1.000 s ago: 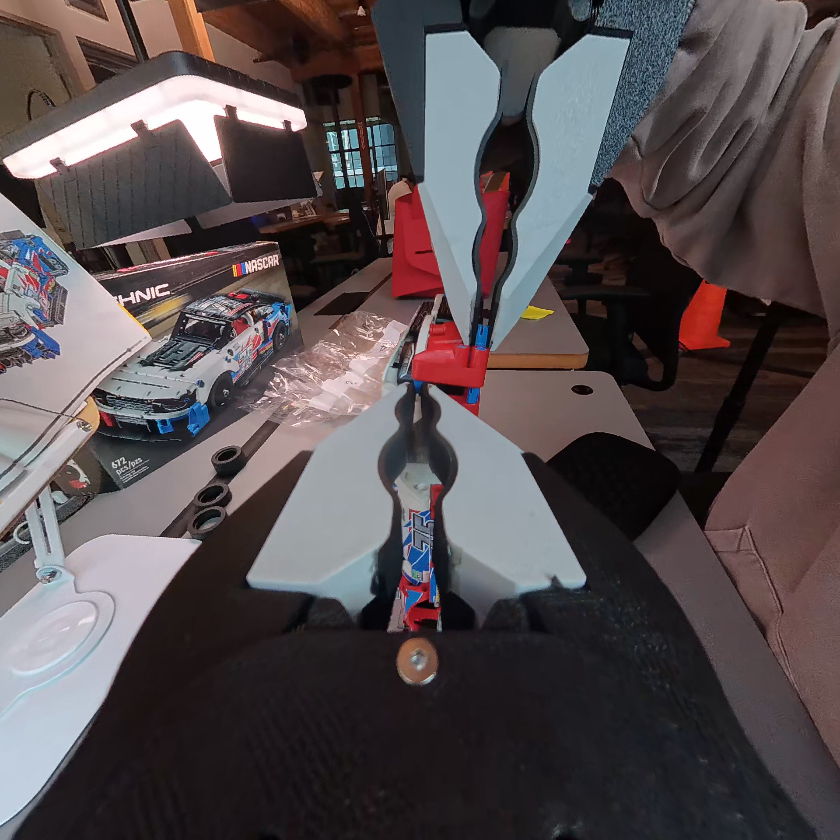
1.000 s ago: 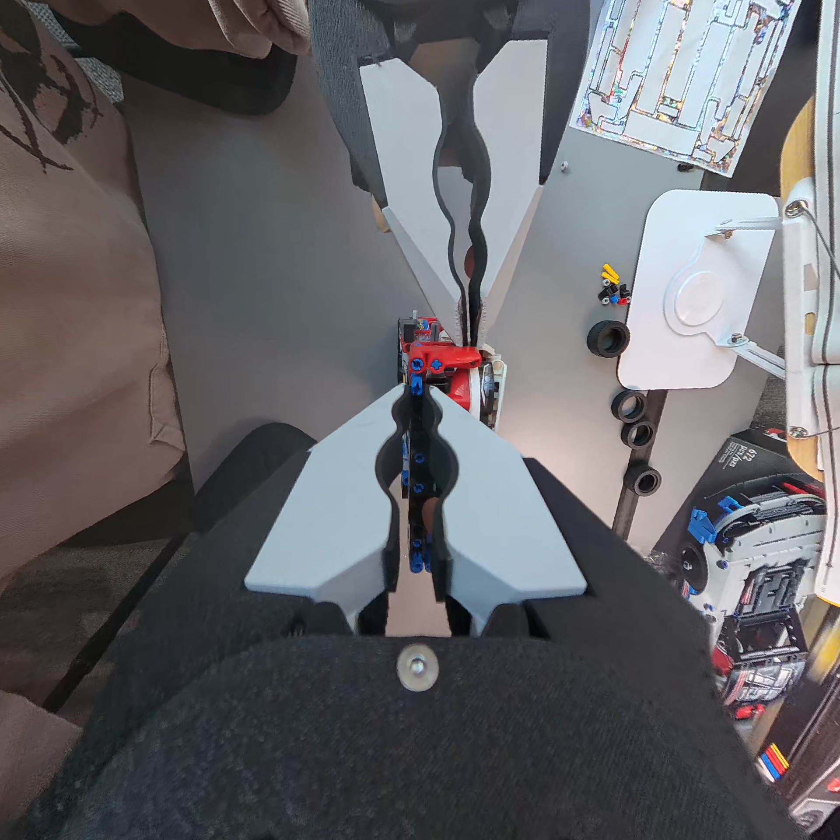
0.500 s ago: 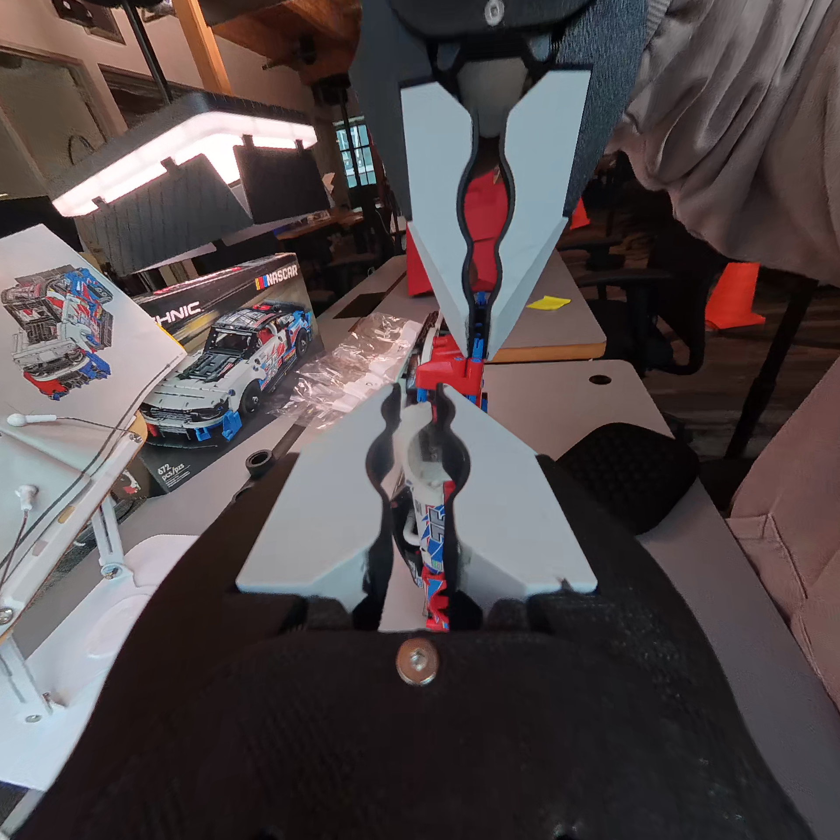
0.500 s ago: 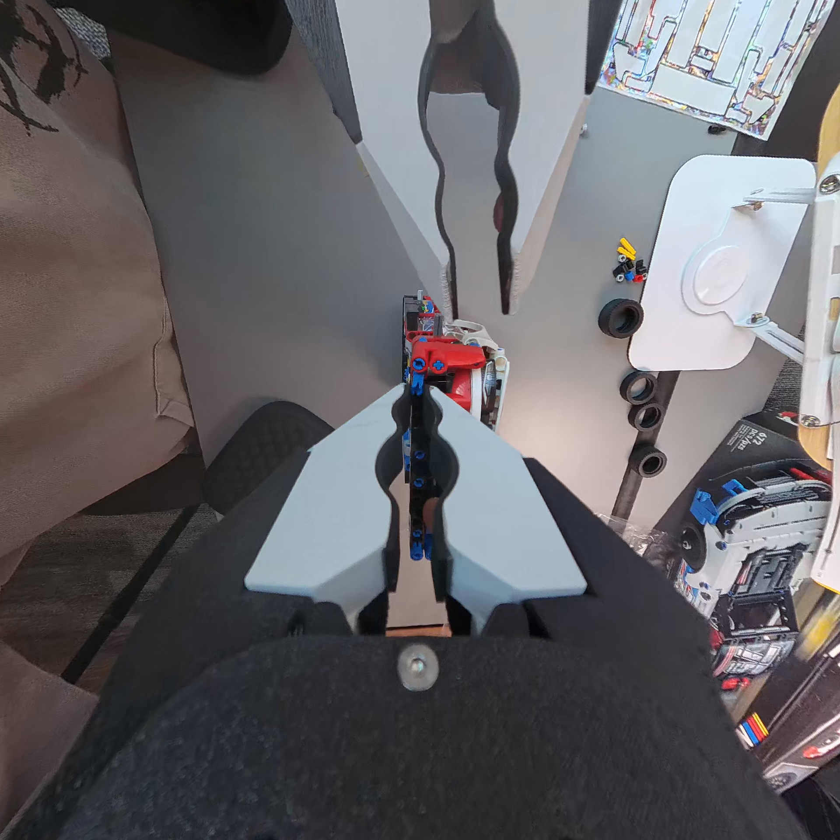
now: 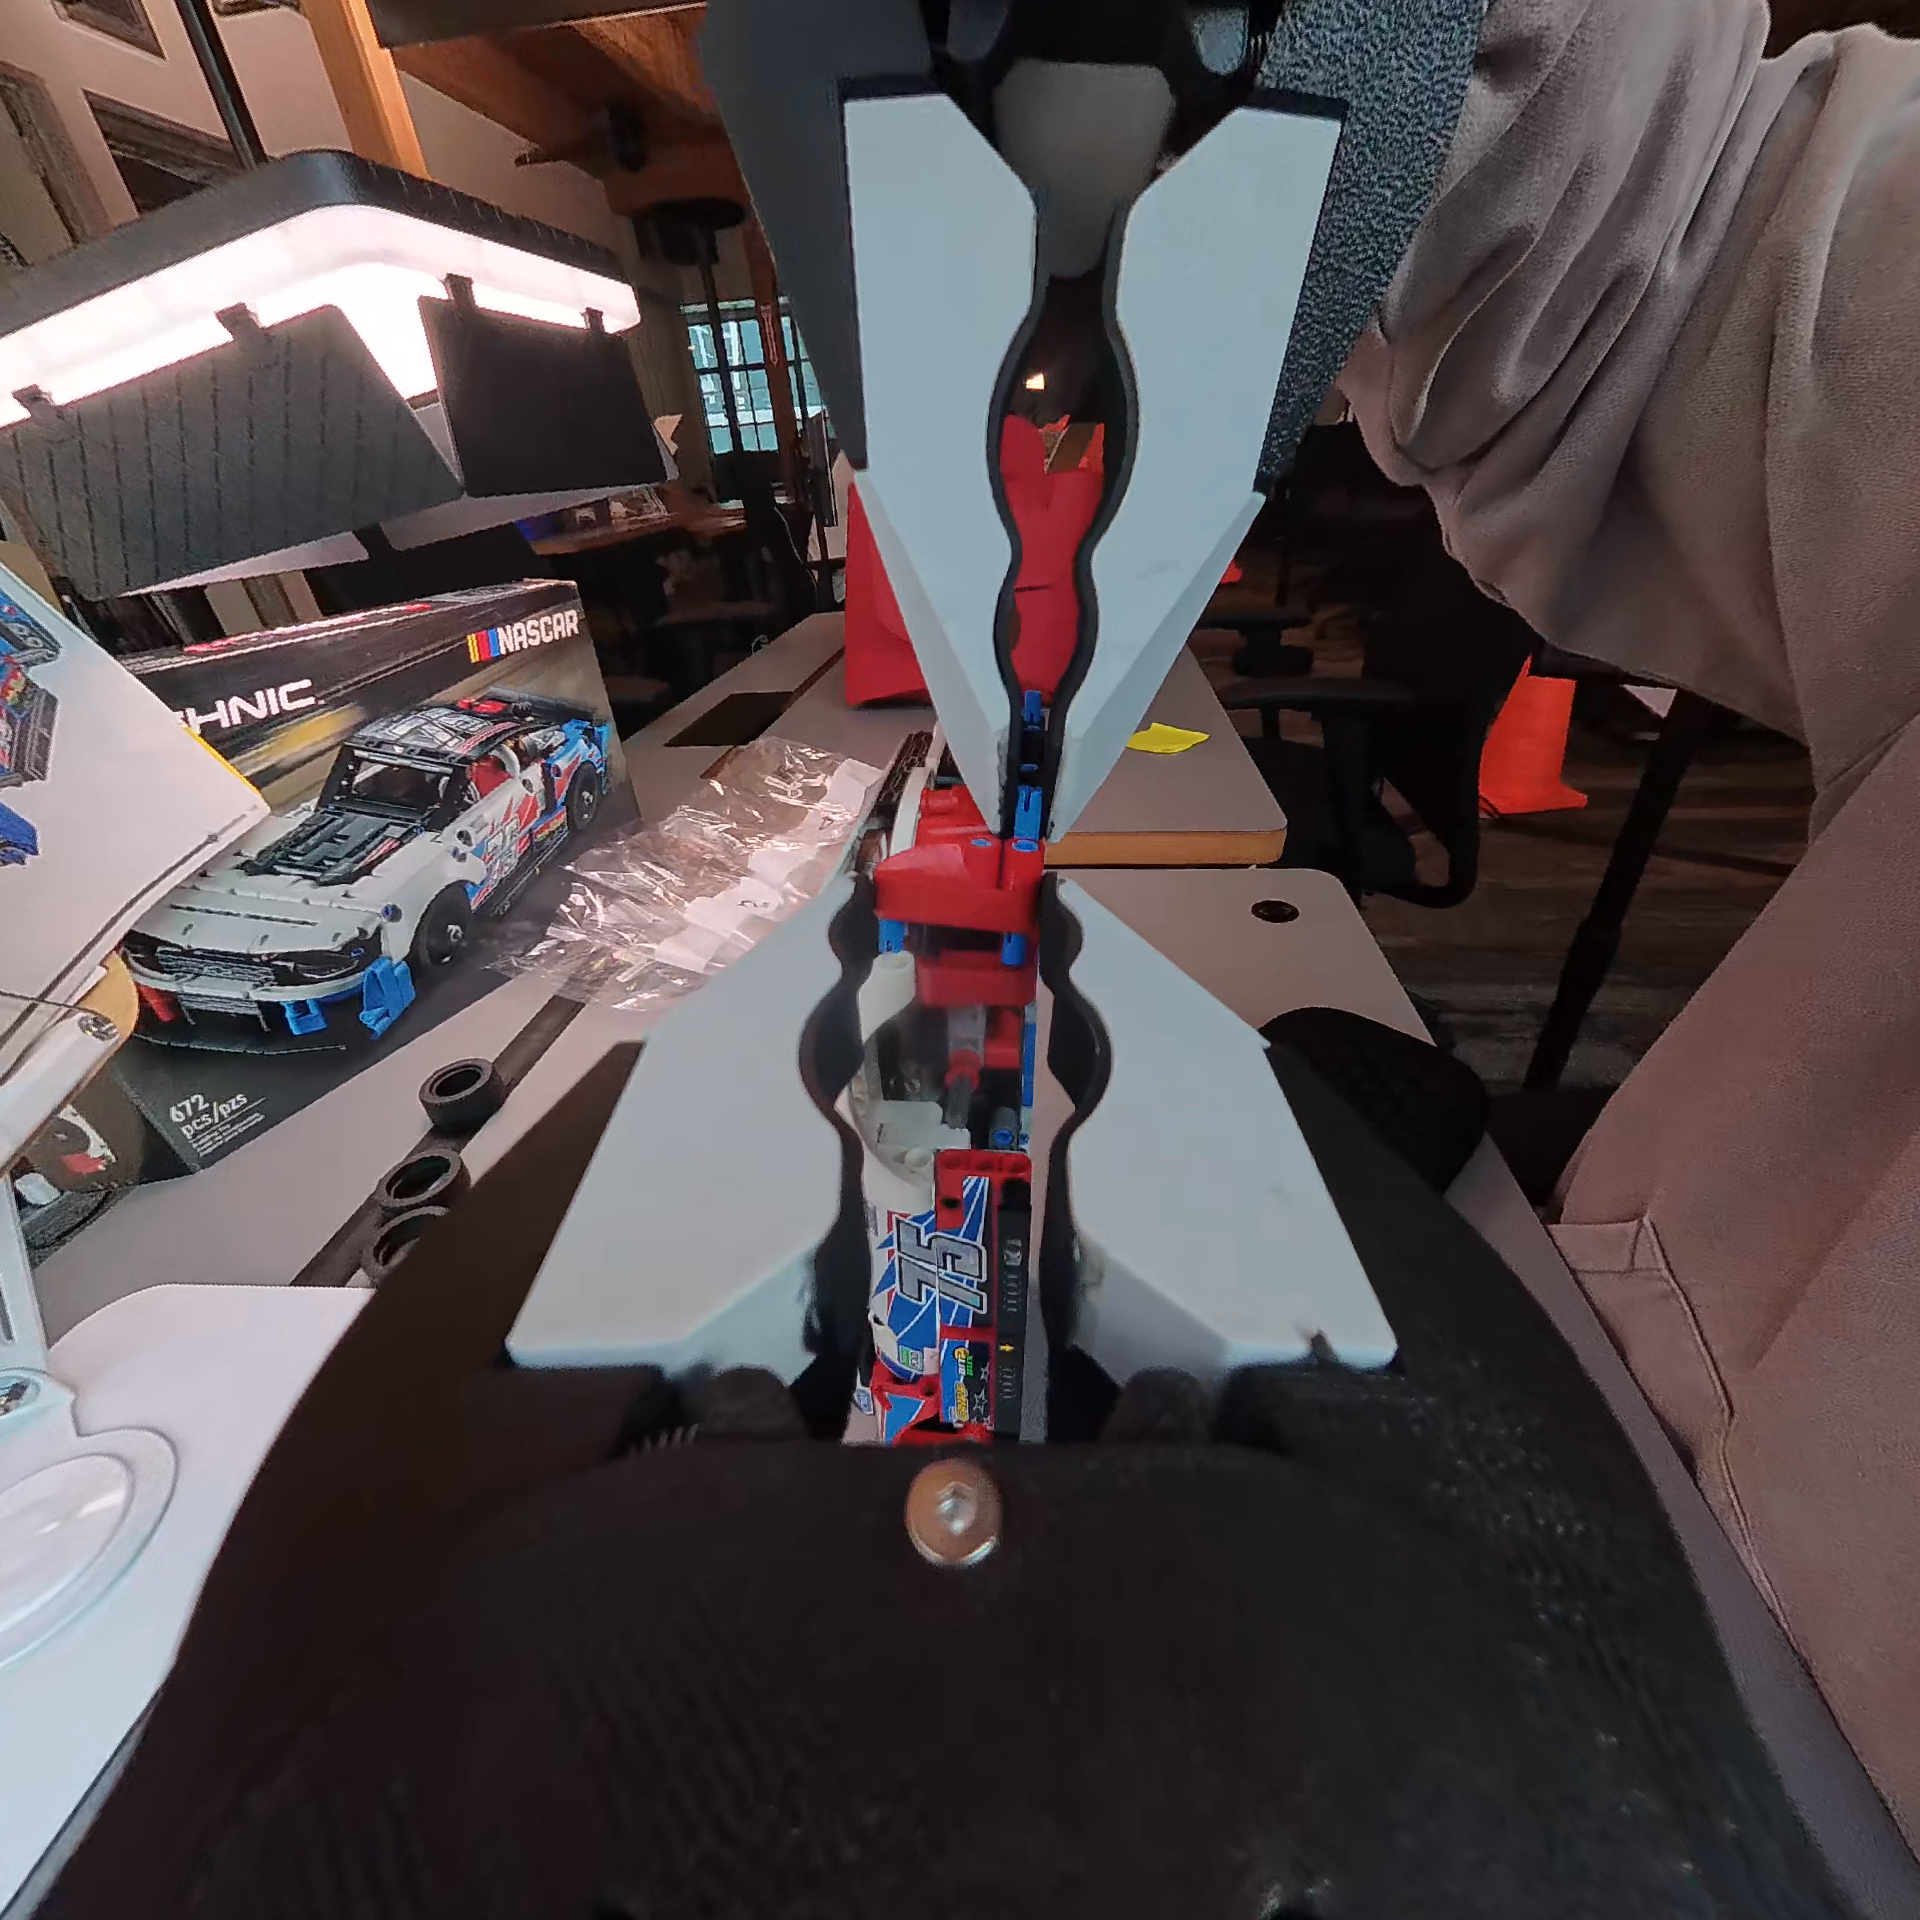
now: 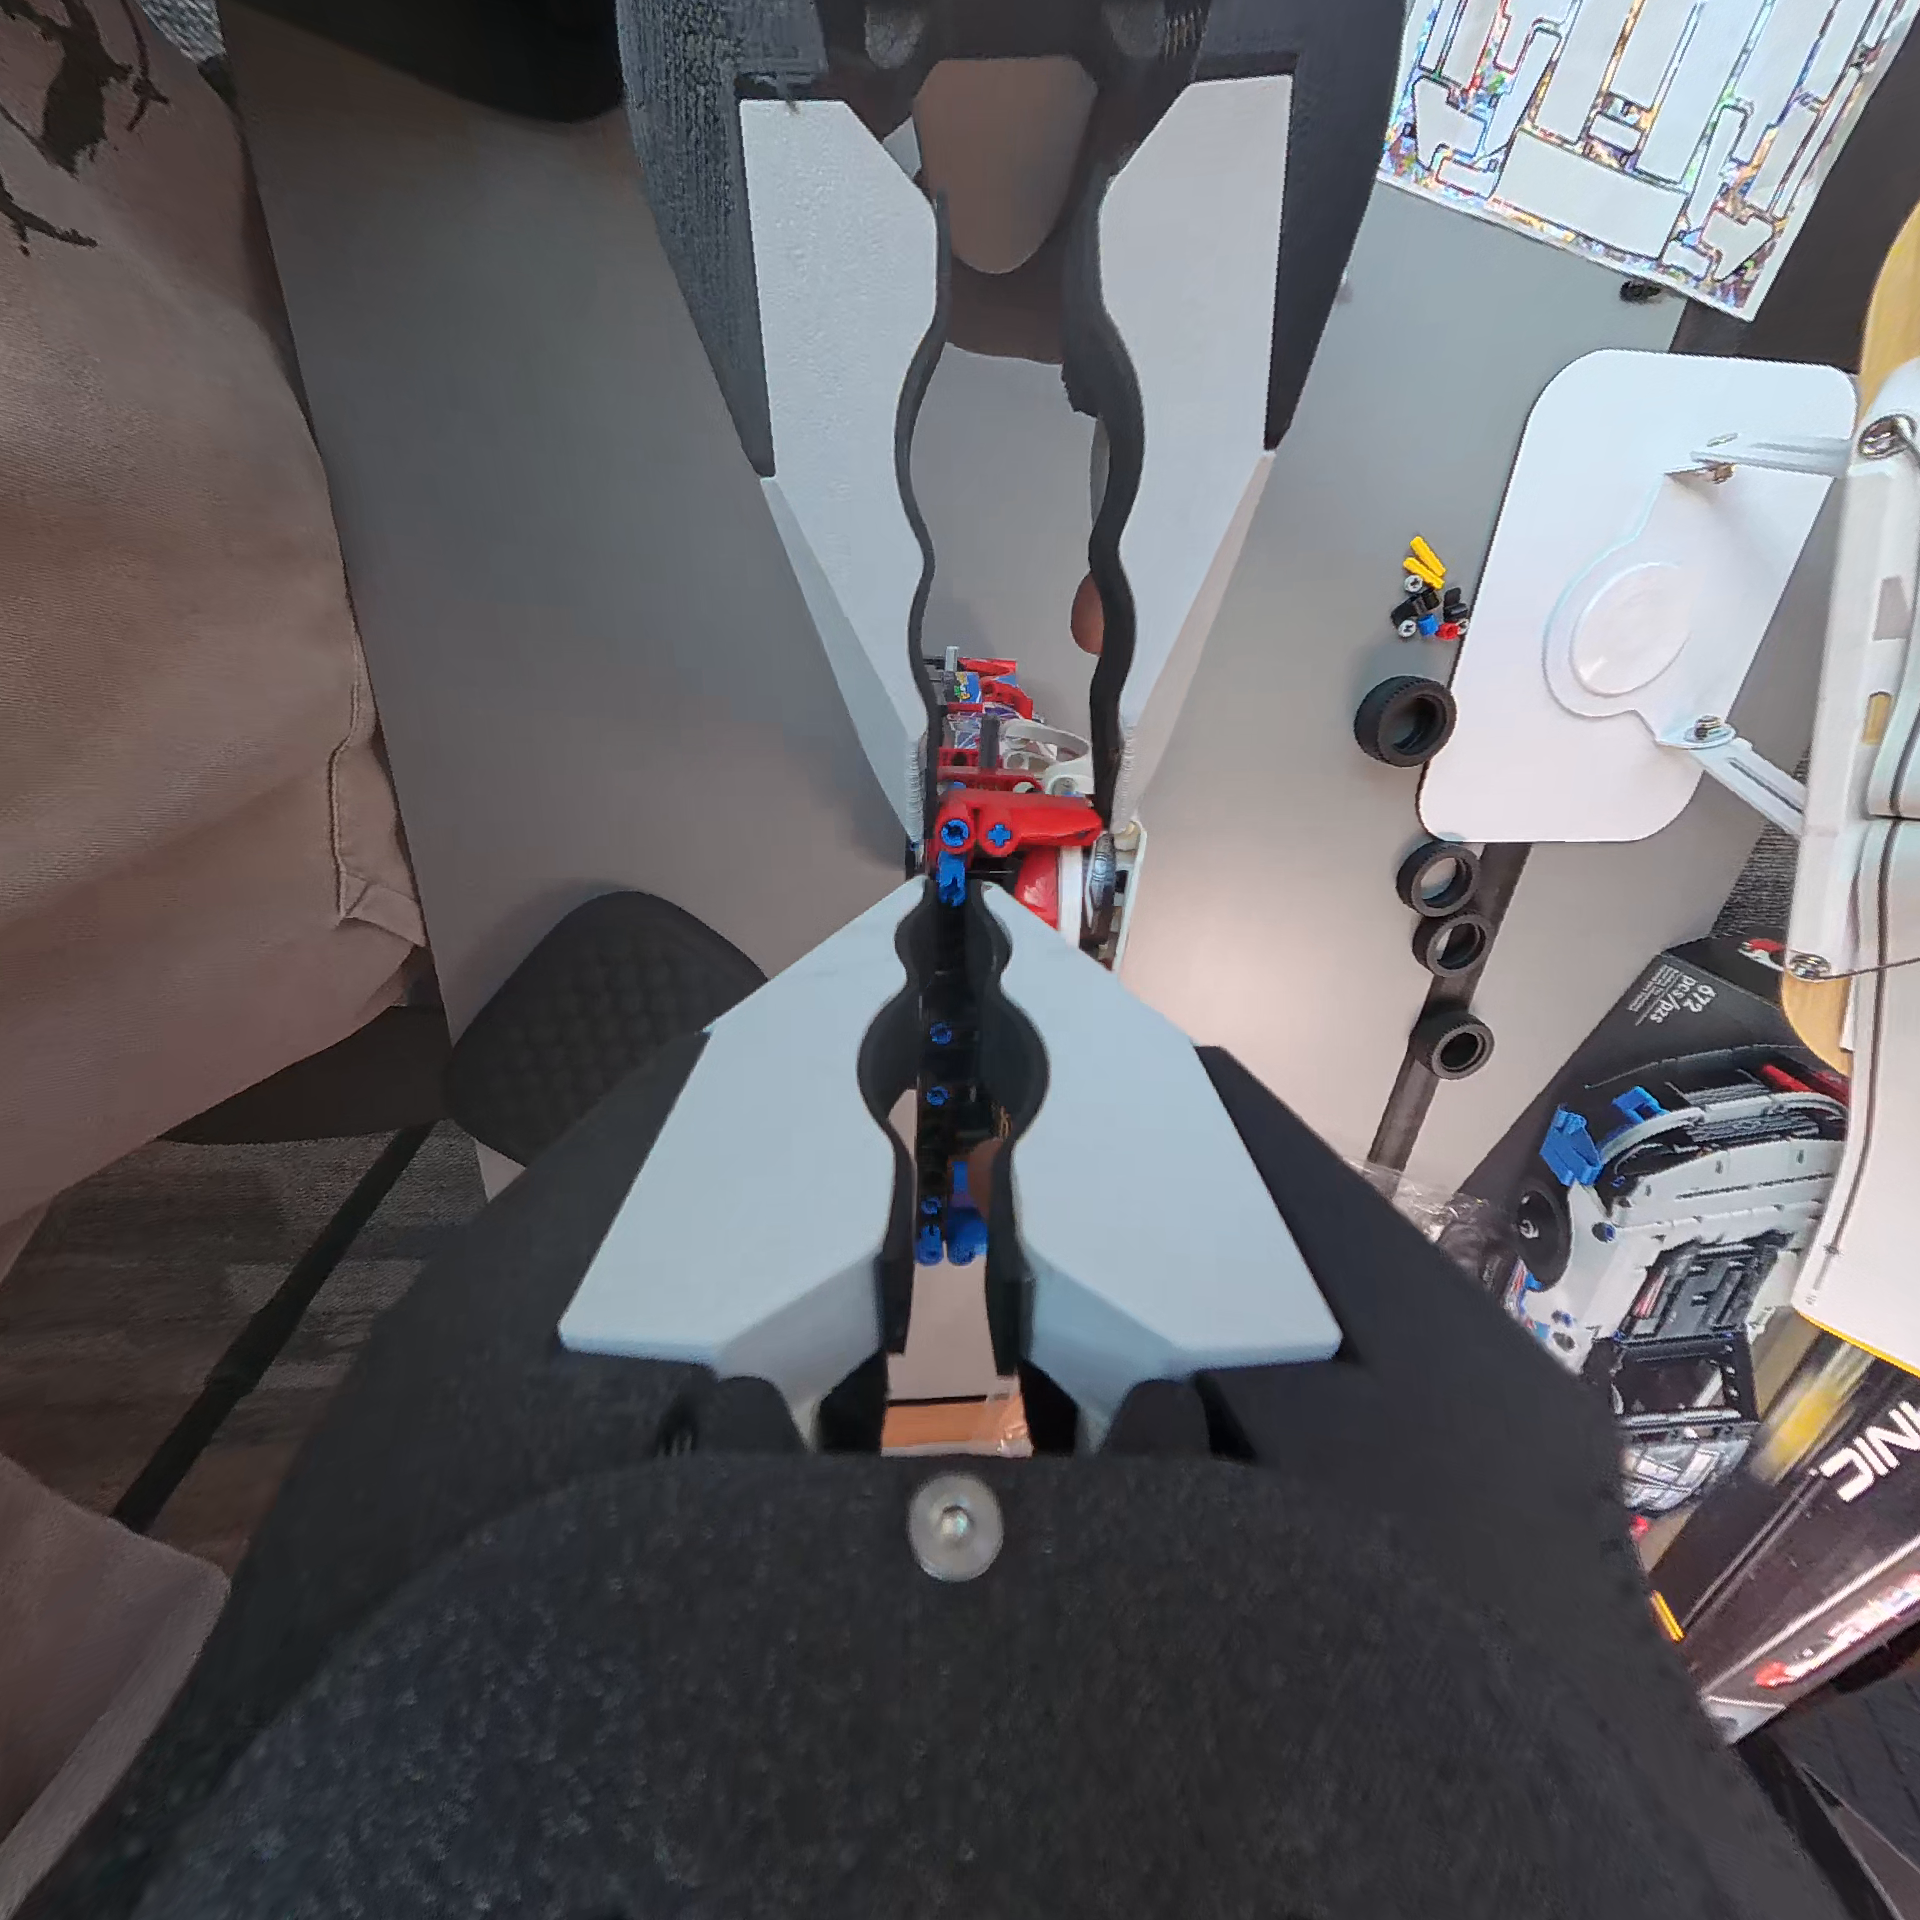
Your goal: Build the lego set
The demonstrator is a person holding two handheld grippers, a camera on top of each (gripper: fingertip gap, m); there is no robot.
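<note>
My left gripper [image 5: 951, 894] is closed around the partly built car body [image 5: 945, 1268], white, red and blue with a number sticker, its jaws against the sides. It also shows in the right wrist view [image 6: 1016, 800], reaching in from the top. My right gripper [image 6: 951, 888] is shut on a black beam with blue pins [image 6: 943, 1091]. In the left wrist view it [image 5: 1023, 826] comes down from above and holds the beam [image 5: 1029, 758] against the red end piece [image 6: 1023, 831] of the car body.
The set's box [image 5: 364, 790] and clear bags [image 5: 707, 873] lie to the left. Black tyres [image 6: 1403, 717], small loose parts [image 6: 1429, 608], a white stand base [image 6: 1642, 603] and a sticker sheet [image 6: 1621, 125] sit on the grey table [image 6: 520, 520]. A person's sleeve [image 5: 1662, 364] is at the right. Only a small space, under 4 cm, lies between the two pairs of fingers.
My left gripper's jaws have widened and slid forward along the car body, so its tips now flank the red end piece. The right gripper still holds the black beam at that piece.
</note>
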